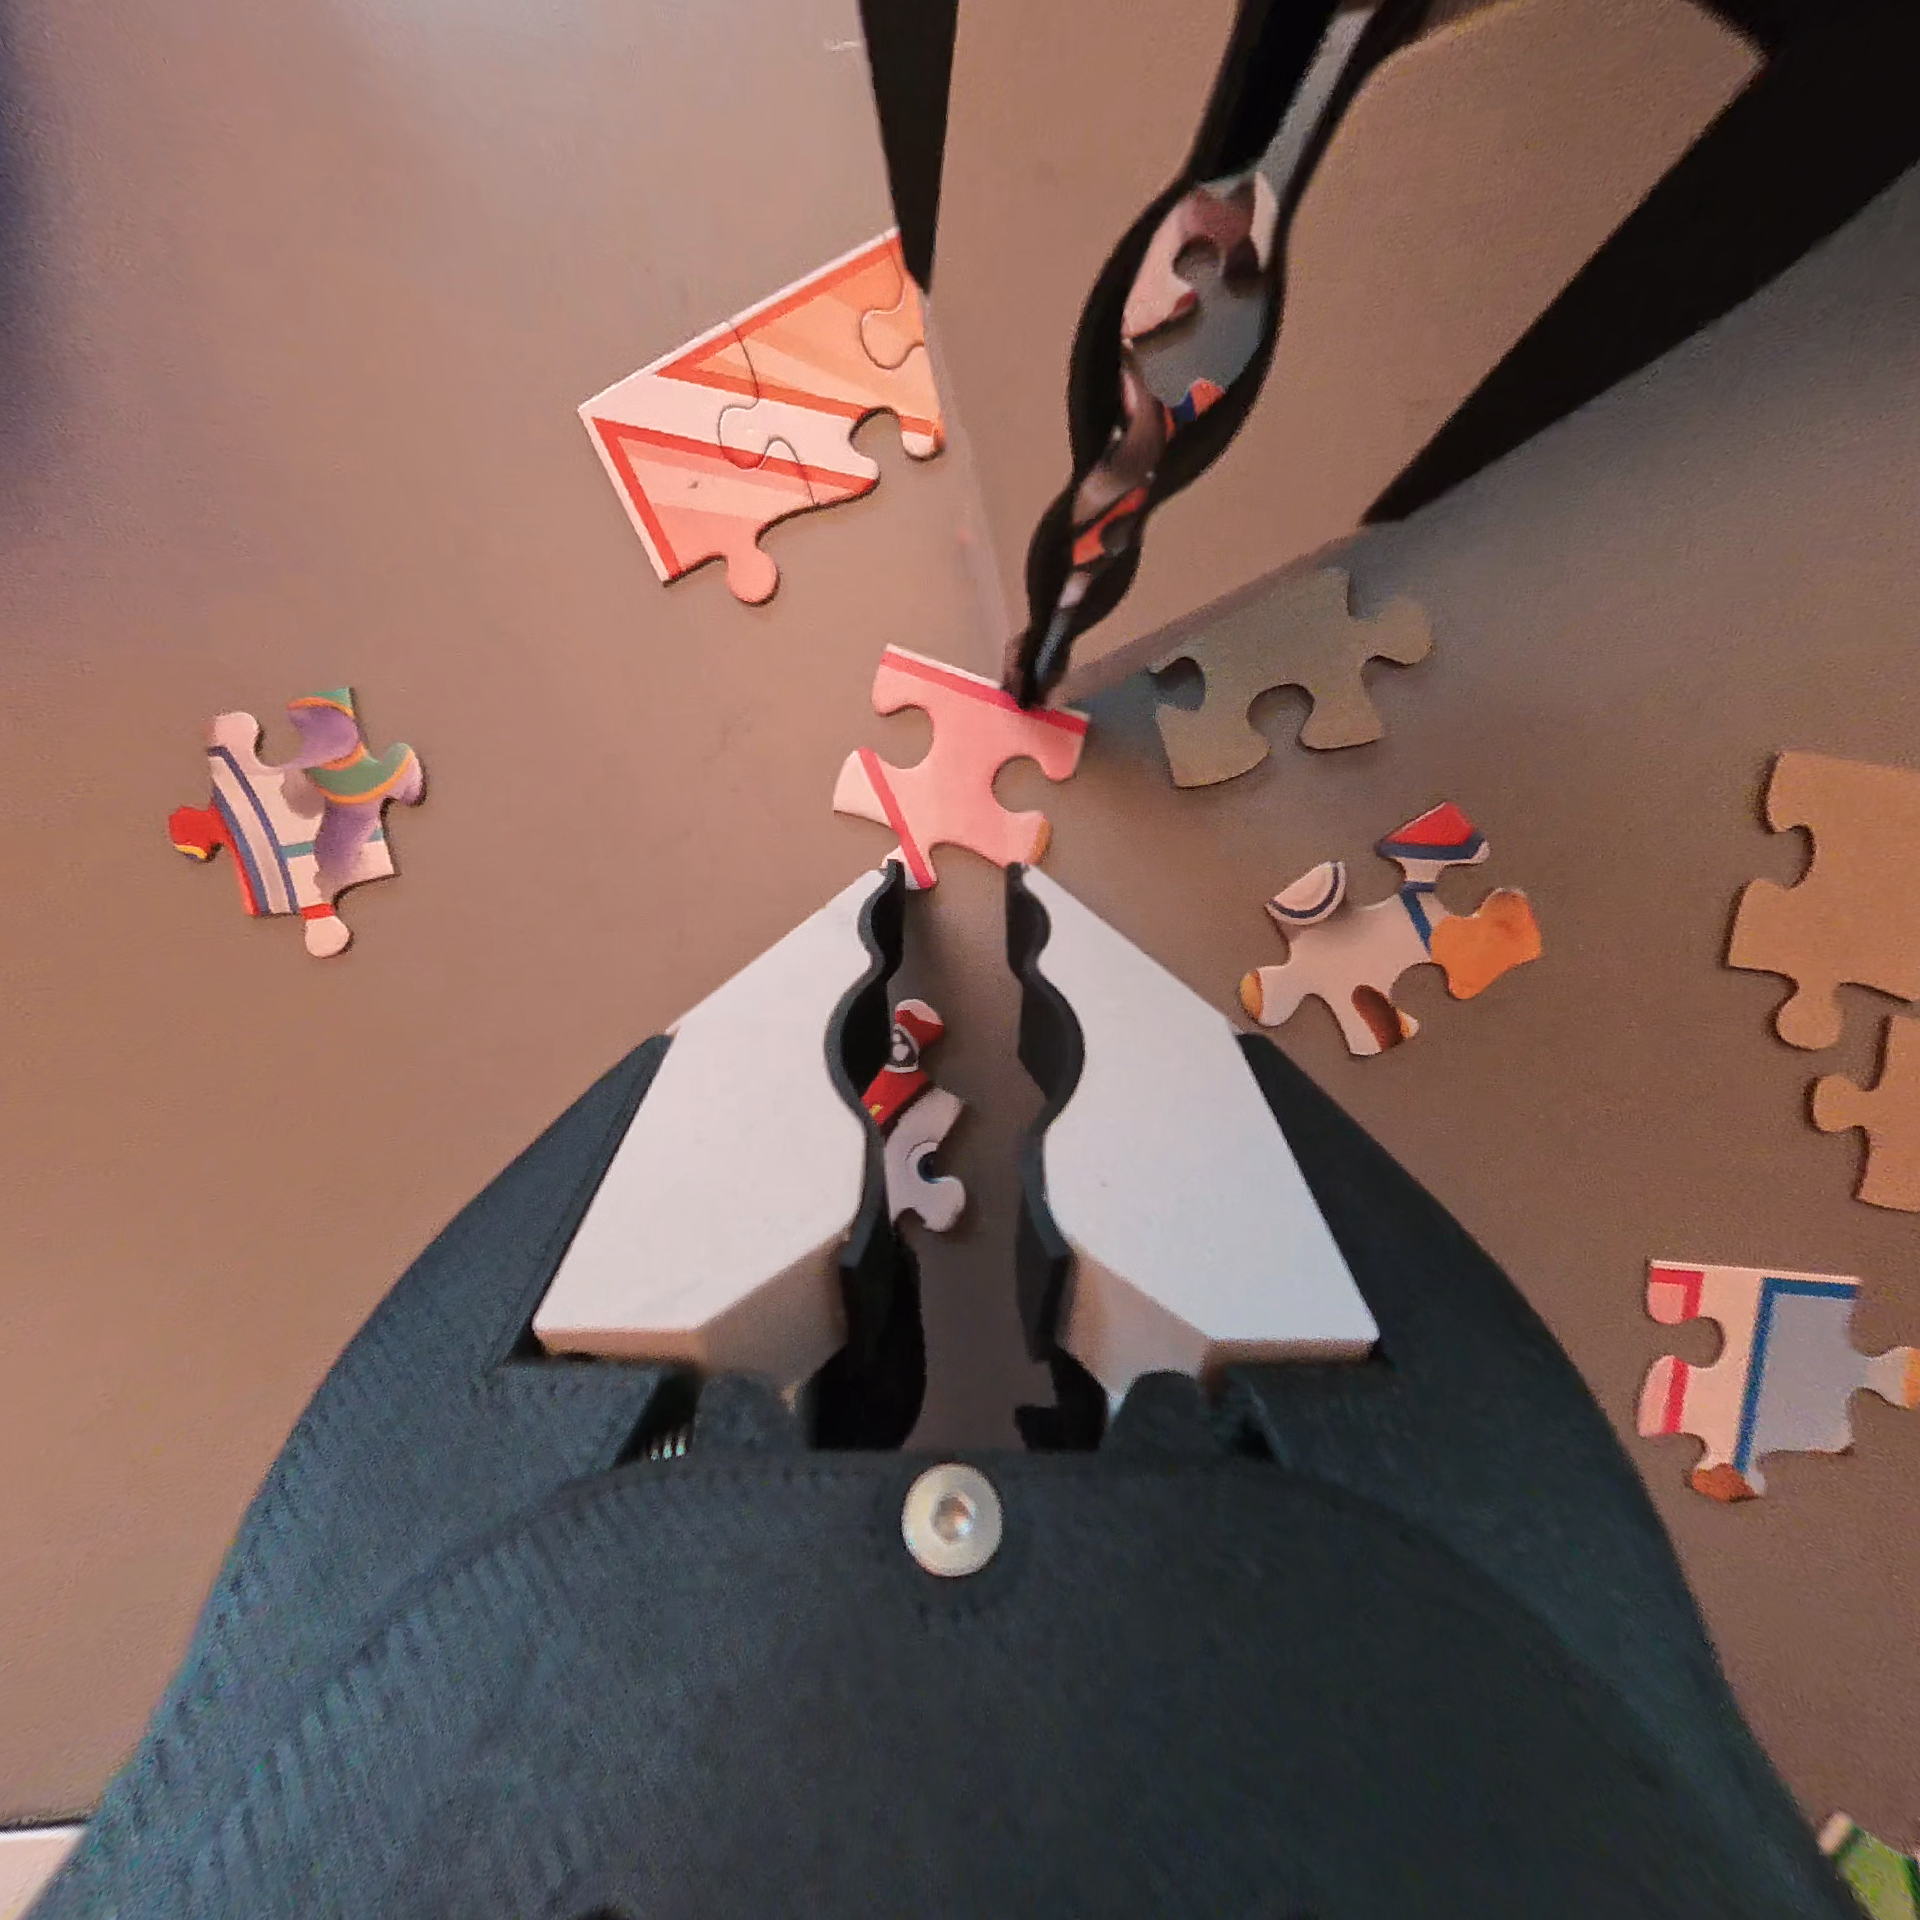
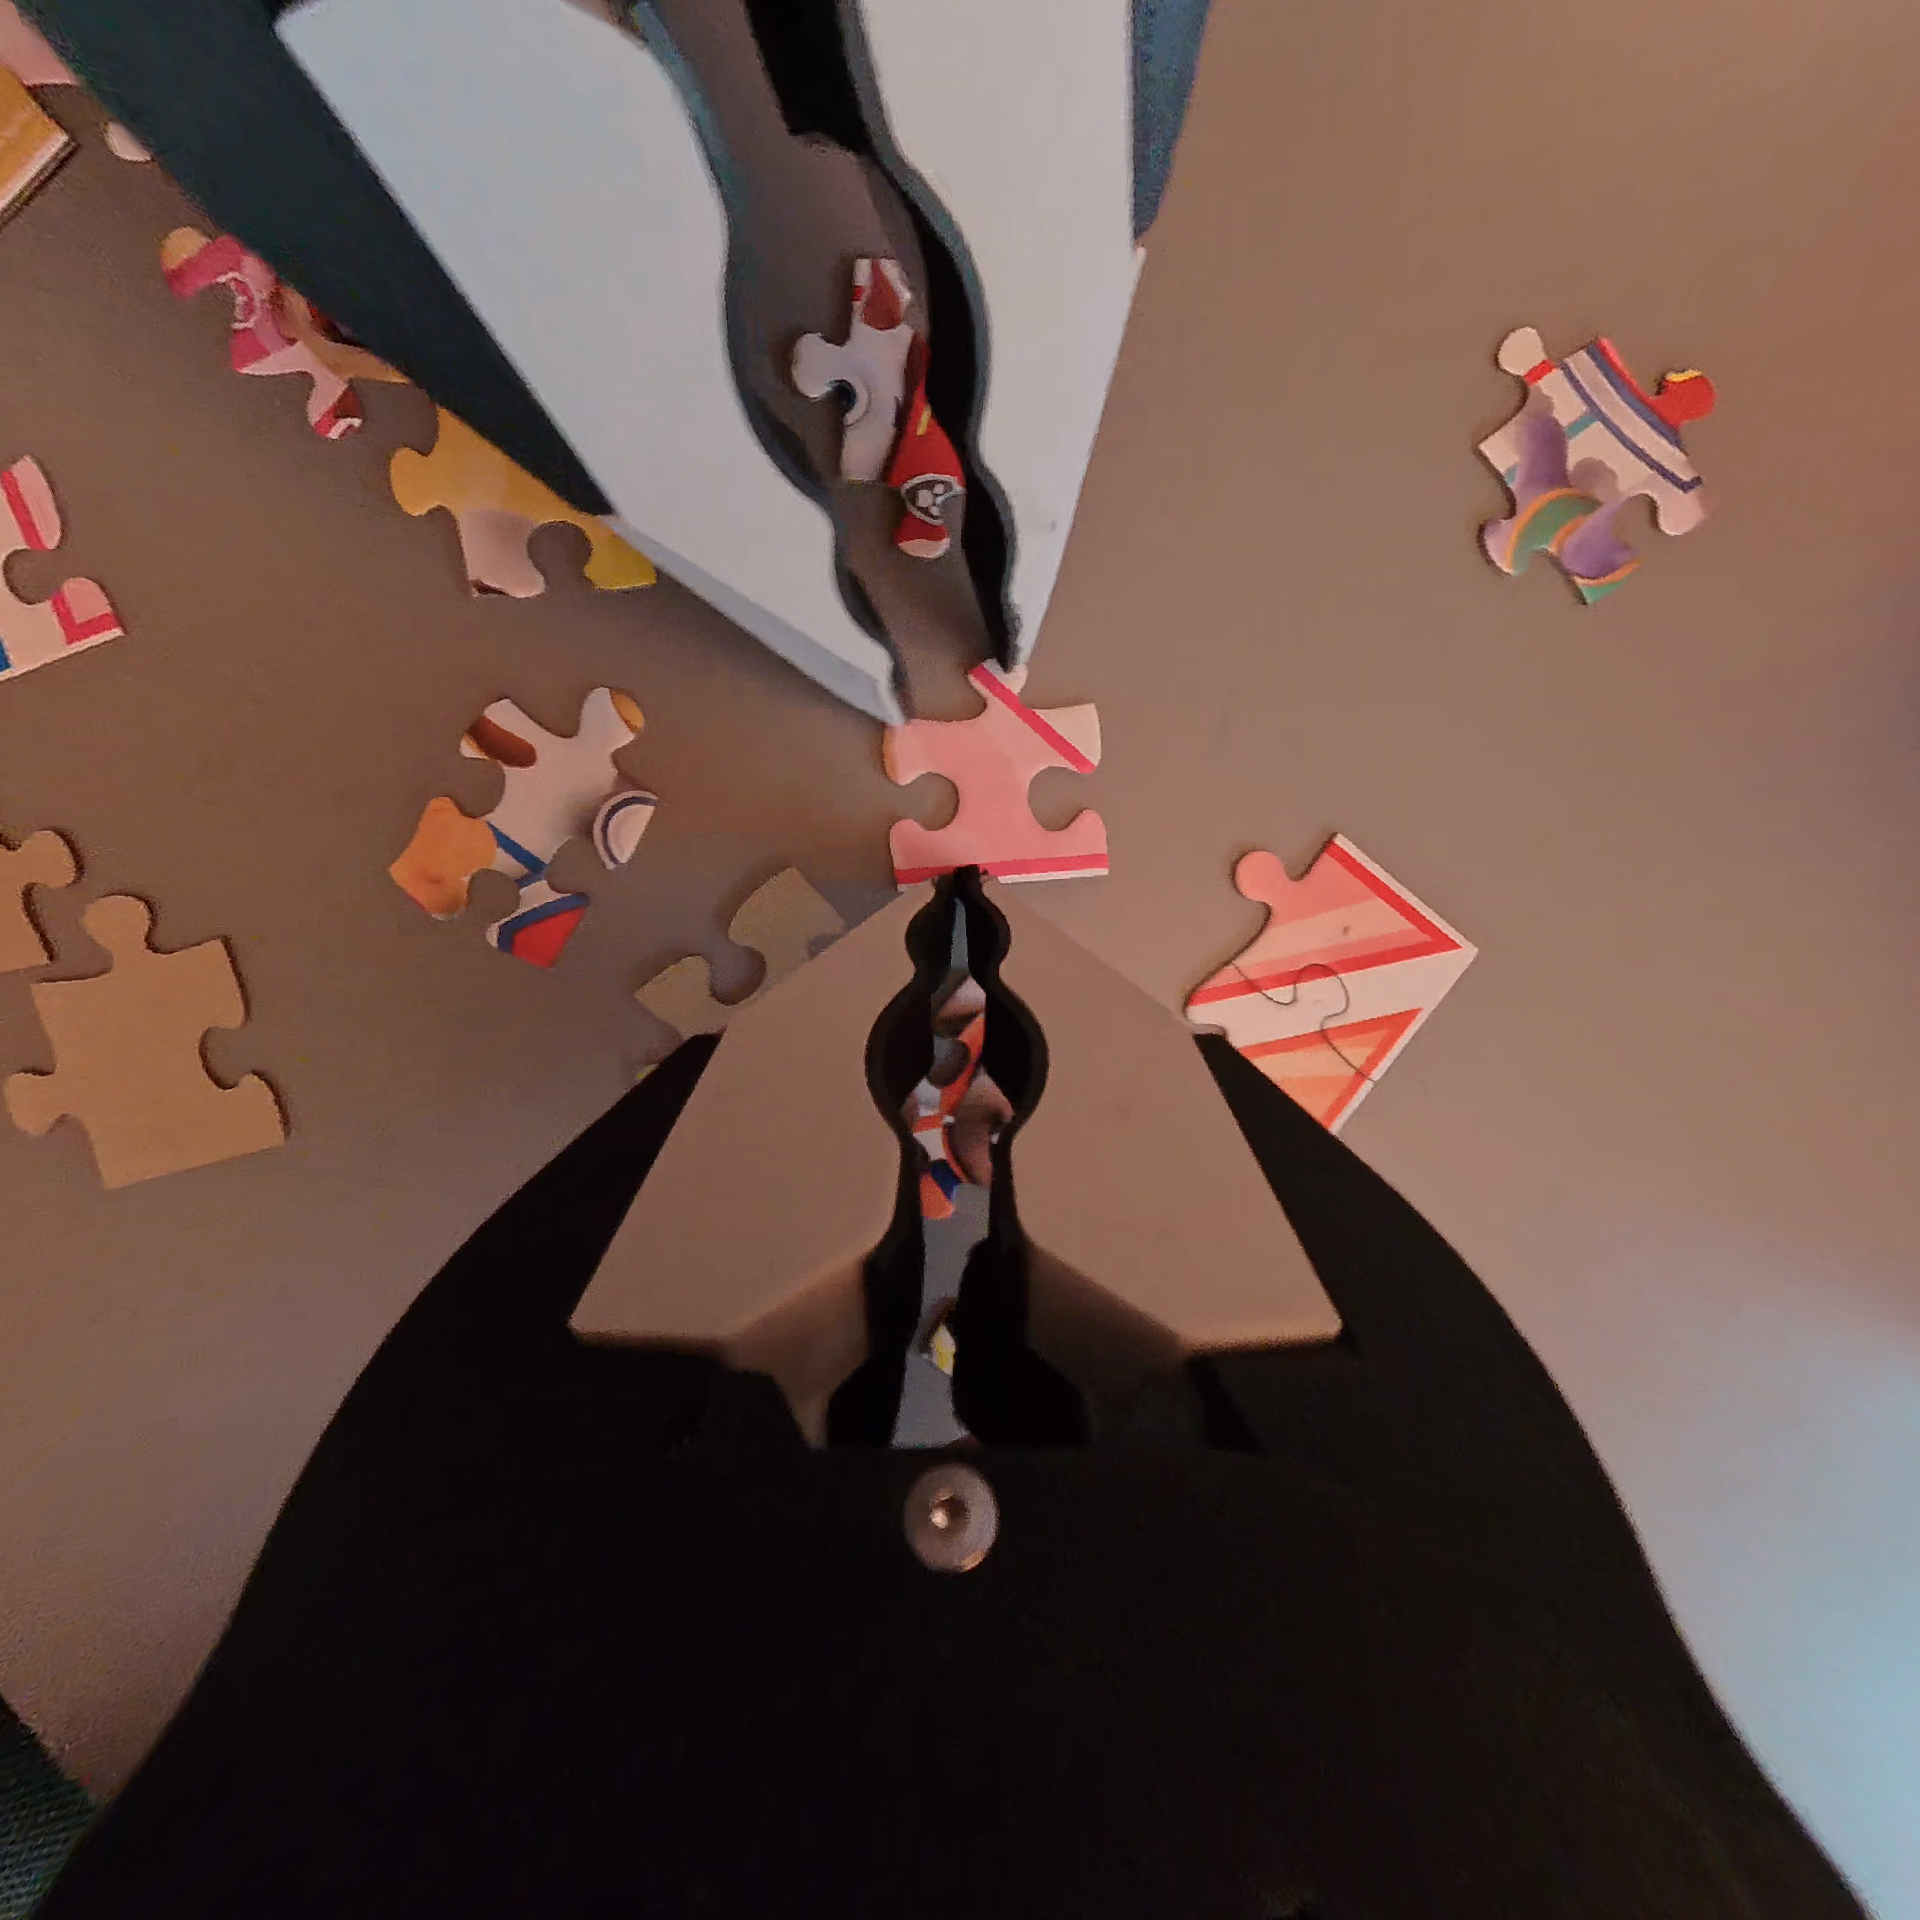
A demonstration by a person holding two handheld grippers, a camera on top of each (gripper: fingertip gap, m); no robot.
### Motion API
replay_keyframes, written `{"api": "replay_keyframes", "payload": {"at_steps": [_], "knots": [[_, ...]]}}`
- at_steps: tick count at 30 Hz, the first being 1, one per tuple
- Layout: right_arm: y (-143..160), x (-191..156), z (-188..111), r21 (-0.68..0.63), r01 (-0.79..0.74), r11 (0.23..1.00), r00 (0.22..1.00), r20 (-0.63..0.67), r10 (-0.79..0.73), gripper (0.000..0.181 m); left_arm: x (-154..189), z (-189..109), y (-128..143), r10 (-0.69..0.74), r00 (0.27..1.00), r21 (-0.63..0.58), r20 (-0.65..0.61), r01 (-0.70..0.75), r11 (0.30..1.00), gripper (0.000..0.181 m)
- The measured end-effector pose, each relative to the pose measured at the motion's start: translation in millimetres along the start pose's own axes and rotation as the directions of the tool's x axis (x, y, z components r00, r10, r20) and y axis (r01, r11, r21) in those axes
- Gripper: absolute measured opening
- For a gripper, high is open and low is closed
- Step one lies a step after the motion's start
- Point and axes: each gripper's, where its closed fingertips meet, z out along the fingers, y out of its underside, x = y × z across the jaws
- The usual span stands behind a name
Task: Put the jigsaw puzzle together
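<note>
Plain brown tabletop [image 1: 416, 312] (room unclear); scattered jigsaw pieces [image 2: 525, 821], nothing else

The left gripper [image 1: 954, 883] has a dark teal ribbed printed body, pale grey wedge-shaped fingers [image 1: 727, 1174] with wavy black inner pads, and one silver screw [image 1: 951, 1520]; the right gripper [image 2: 961, 883] matches it in black.
</note>
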Motion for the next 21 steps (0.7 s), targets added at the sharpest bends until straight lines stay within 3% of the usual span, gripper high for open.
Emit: {"api": "replay_keyframes", "payload": {"at_steps": [7, 14, 16, 21], "knots": [[-7, 26, 5, 0.038, 0.016, 0.999, 0.992, -0.130, -0.011, 0.000, 30, 1, -6, -0.024, 0.995, 0.031, -0.094, 0.027, 0.999, 0.017], [3, 42, -14, 0.078, -0.030, 0.996, 0.981, -0.187, 0.044, 0.006, -9, -3, 0, 0.020, 0.999, 0.006, 0.027, -0.020, 1.000, 0.027], [7, 32, -16, 0.080, -0.047, 0.996, 0.993, -0.105, 0.056, 0.013, -11, 1, -1, 0.047, 0.999, 0.003, 0.022, -0.047, 0.999, 0.029], [0, 5, -1, 0.085, -0.018, 0.996, 1.000, 0.004, 0.018, 0.008, -10, 5, -5, -0.036, 0.999, 0.016, -0.017, 0.036, 0.999, 0.022]]}}
